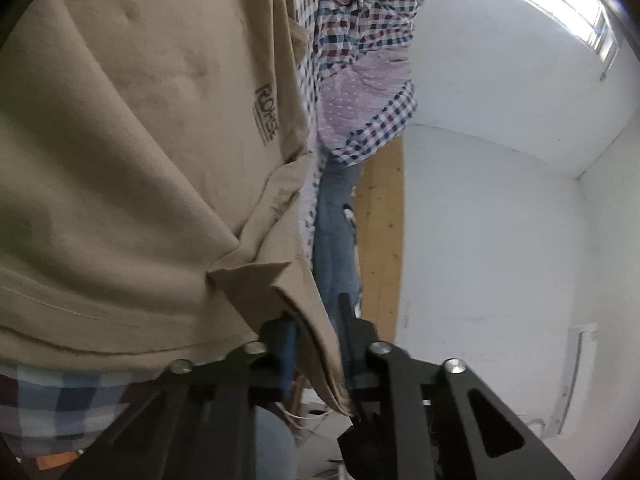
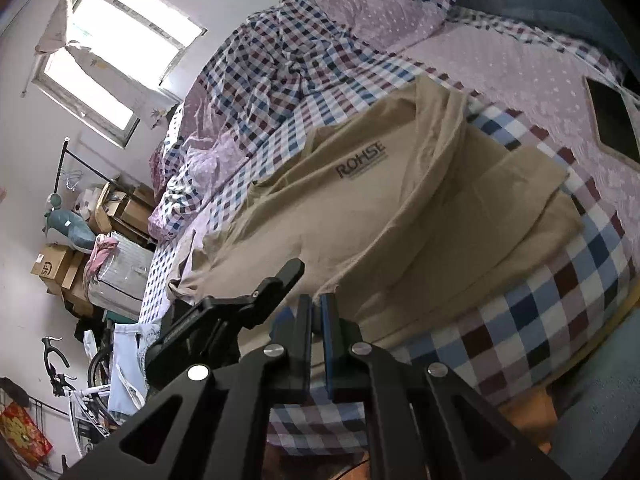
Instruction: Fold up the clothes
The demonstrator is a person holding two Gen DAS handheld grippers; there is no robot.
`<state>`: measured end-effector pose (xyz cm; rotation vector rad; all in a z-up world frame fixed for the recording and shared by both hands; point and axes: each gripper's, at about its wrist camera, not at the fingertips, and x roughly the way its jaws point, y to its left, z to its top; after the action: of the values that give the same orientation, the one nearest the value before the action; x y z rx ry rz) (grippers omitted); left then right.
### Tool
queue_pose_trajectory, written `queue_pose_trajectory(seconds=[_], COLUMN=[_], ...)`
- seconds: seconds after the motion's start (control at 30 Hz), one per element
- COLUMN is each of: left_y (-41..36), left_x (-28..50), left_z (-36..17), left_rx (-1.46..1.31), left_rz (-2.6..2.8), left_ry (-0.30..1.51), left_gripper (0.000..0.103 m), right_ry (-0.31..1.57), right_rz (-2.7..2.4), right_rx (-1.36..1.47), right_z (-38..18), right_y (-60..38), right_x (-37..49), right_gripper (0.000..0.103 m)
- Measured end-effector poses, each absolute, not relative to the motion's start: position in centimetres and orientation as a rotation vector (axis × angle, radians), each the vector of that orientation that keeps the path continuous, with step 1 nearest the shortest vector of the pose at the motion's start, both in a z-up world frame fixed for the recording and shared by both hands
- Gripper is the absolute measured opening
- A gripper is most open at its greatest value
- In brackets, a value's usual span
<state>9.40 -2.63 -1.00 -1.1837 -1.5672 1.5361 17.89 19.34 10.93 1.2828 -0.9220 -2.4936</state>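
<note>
- Tan T-shirt (image 2: 360, 208): one, lying spread on the checked bed cover (image 2: 540, 320); it fills the centre of the right wrist view and the whole left half of the left wrist view.
- Its look: plain tan knit, dark "ROHSE" print (image 1: 266, 116) on the chest, one sleeve (image 2: 532, 184) laid flat at centre right of the right wrist view, and soft creases across the body.
- Two grippers. The left gripper (image 1: 320, 332) has its jaws pinching a hem edge of the shirt at lower centre; the cloth runs down between the blue pads.
- The right gripper (image 2: 316, 312) has its blue pads pressed together at the shirt's near hem; I cannot tell whether cloth is caught between them.
- One crumpled checked quilt (image 2: 280, 52) lies at upper centre, beyond the shirt, with bare cover between them.
- One window (image 2: 120, 60) sits upper left; several cardboard boxes (image 2: 56, 264) and one bicycle (image 2: 72, 380) crowd the left edge, well apart from the shirt.
</note>
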Motion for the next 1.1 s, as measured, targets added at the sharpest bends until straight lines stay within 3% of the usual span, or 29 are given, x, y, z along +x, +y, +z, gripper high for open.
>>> queue_pose_trajectory(seconds=[0.2,0.37,0.43,0.5,0.57,0.83,1.1], left_y=[-2.9,-1.8,-1.5,-1.3,-1.1,-0.6,-2.3], left_x=[9.8,10.2,10.5,10.5,10.1,6.5,1.1], left_z=[1.6,6.5,8.9,10.8,12.7,20.5,25.9], left_rx=[-1.129,-1.001,-0.933,-0.875,-0.820,-0.674,-0.685], left_rz=[1.713,1.904,1.980,2.027,2.063,2.051,2.131], left_ry=[-1.424,-1.156,-1.033,-0.952,-0.880,-0.766,-0.726], left_gripper=[0.001,0.001,0.001,0.001,0.001,0.001,0.001], right_ry=[-0.959,-0.916,-0.861,-0.764,-0.638,0.034,0.066], right_rz=[-2.463,-2.444,-2.464,-2.525,-2.601,-2.779,-2.662], right_rx=[1.288,1.339,1.353,1.339,1.318,1.341,1.391], right_z=[9.3,7.5,7.1,7.3,7.8,6.4,2.8], right_y=[20.5,21.3,22.3,23.7,25.5,30.4,32.2], right_x=[18.2,17.6,17.0,15.9,14.3,3.1,-3.1], right_gripper=[0.006,0.015,0.024,0.041,0.045,0.048,0.048])
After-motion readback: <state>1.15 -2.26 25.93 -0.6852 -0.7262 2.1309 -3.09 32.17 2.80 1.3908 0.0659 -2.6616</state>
